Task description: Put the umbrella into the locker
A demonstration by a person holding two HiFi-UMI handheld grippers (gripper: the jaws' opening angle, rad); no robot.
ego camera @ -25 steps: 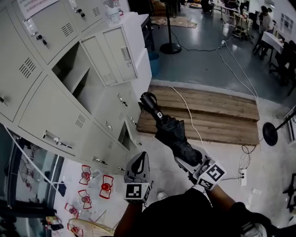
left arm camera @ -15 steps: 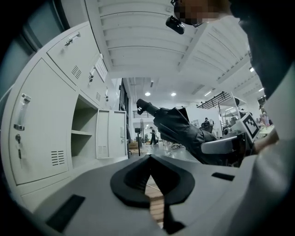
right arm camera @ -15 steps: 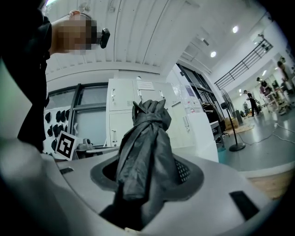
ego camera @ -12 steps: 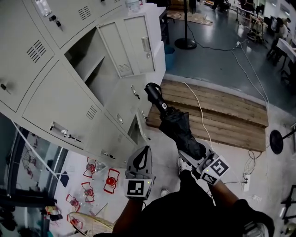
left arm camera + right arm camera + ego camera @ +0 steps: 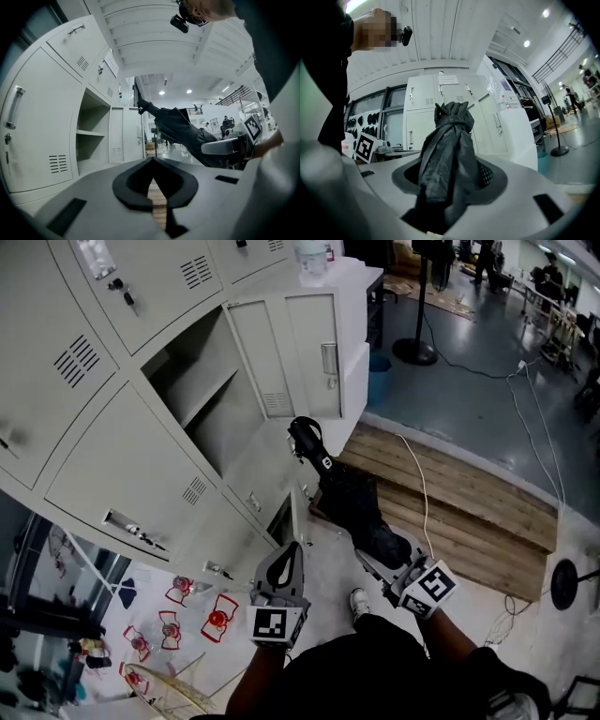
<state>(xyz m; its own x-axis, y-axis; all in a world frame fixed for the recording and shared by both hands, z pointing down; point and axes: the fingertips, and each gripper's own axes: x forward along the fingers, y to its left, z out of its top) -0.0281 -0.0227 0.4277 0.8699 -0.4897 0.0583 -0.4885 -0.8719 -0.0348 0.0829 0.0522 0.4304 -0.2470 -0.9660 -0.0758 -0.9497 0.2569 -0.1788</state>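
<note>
A folded black umbrella (image 5: 352, 507) sticks out level from my right gripper (image 5: 382, 557), whose jaws are shut on its cloth end. Its handle (image 5: 304, 440) points at the grey lockers, just right of the open compartment (image 5: 202, 395) with a shelf inside and its door (image 5: 300, 352) swung wide. The right gripper view shows the bunched umbrella (image 5: 447, 150) filling the jaws. My left gripper (image 5: 290, 551) hangs lower and to the left, shut with nothing in it. From the left gripper (image 5: 152, 161) view, the umbrella (image 5: 180, 131) crosses at the right and the open compartment (image 5: 91, 136) is ahead on the left.
A wooden pallet (image 5: 469, 512) with a white cable (image 5: 422, 488) lies on the floor right of the lockers. A lower locker door (image 5: 291, 512) stands ajar below the umbrella. Red-and-white items (image 5: 216, 615) lie on the floor at the left. A stand base (image 5: 417, 351) and blue bin (image 5: 378, 376) sit beyond.
Both grippers have come closer to the lockers. The umbrella's handle now sits nearer the open compartment, and the open door looms larger in the view.
</note>
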